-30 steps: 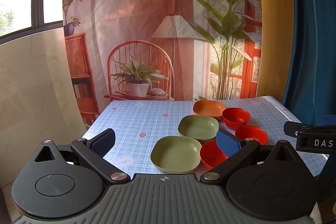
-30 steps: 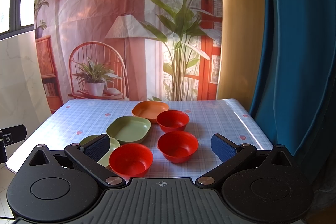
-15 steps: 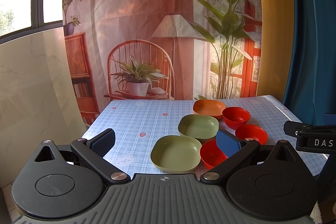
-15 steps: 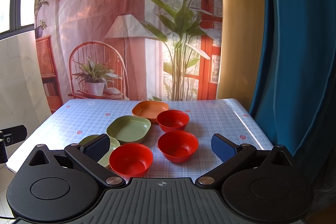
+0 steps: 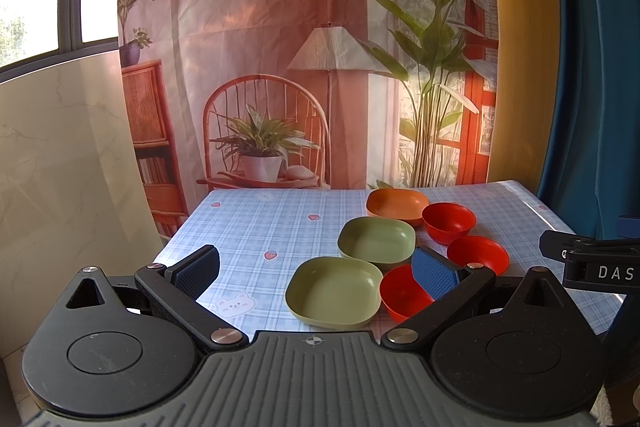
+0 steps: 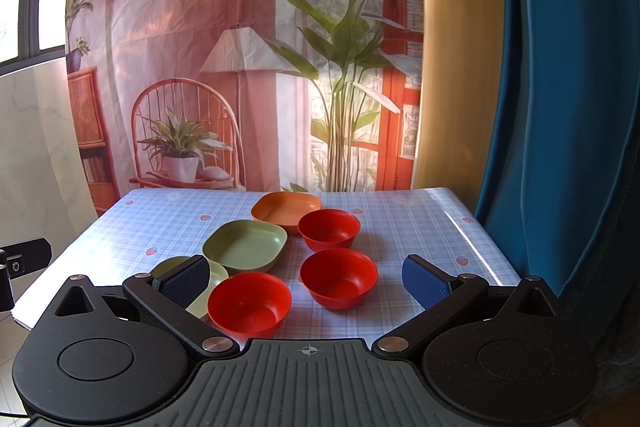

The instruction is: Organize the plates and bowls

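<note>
Two rows of dishes sit on the checked tablecloth. One row holds square plates: a near green plate (image 5: 334,291), a second green plate (image 5: 376,241) behind it, and an orange plate (image 5: 396,205) farthest back. Beside them stand three red bowls: the near one (image 6: 249,301), the middle one (image 6: 338,277) and the far one (image 6: 329,229). My left gripper (image 5: 316,269) hovers open before the table's near edge, in front of the near green plate. My right gripper (image 6: 306,279) is open too, with nothing between its fingers, in front of the near and middle red bowls.
The table (image 5: 256,227) has bare cloth on its left half. A printed backdrop hangs behind it, a blue curtain (image 6: 560,107) on the right, a marble panel (image 5: 60,155) on the left. The other gripper's black body (image 5: 592,259) shows at the left view's right edge.
</note>
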`<state>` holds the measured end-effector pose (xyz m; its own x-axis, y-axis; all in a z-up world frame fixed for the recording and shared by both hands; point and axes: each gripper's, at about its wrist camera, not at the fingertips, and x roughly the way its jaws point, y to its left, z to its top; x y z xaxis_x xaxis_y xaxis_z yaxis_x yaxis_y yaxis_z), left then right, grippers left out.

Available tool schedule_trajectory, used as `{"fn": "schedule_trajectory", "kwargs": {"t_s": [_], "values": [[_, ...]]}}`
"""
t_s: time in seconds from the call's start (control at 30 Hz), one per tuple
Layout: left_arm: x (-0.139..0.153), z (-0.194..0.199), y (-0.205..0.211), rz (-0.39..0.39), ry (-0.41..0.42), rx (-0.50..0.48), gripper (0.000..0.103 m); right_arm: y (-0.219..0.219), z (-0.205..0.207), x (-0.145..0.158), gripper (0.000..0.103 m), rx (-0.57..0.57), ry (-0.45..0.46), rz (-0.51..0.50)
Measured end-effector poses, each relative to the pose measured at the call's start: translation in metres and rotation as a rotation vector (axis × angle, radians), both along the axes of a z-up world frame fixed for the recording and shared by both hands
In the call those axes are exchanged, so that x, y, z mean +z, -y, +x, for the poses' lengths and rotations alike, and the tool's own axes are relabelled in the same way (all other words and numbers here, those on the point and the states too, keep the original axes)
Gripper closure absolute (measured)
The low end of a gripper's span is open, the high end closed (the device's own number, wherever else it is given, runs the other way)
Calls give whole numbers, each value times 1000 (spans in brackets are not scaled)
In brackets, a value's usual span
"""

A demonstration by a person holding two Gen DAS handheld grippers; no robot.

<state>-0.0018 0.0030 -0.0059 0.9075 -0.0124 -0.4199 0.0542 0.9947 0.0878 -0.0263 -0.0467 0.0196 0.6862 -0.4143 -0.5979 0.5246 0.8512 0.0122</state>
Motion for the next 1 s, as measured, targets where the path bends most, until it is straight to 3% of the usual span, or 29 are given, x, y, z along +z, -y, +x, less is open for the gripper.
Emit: {"fn": "schedule_trajectory", "kwargs": {"t_s": [0.2, 0.33, 0.53, 0.77, 1.0], "values": [[7, 7, -3, -6, 22, -19, 0, 5, -2, 2, 0, -6, 41, 13], [4, 15, -4, 13, 86, -3, 0, 19, 4, -13, 0, 13, 99, 39], [-9, 44, -2, 63, 79, 4, 0, 27, 22, -31, 0, 88, 145, -8], [-29, 76, 1, 60, 46, -1, 0, 42, 55, -66, 0, 124, 100, 20], [-61, 108, -1, -21, -62, -37, 0, 42, 77, -96, 0, 124, 20, -26]]}}
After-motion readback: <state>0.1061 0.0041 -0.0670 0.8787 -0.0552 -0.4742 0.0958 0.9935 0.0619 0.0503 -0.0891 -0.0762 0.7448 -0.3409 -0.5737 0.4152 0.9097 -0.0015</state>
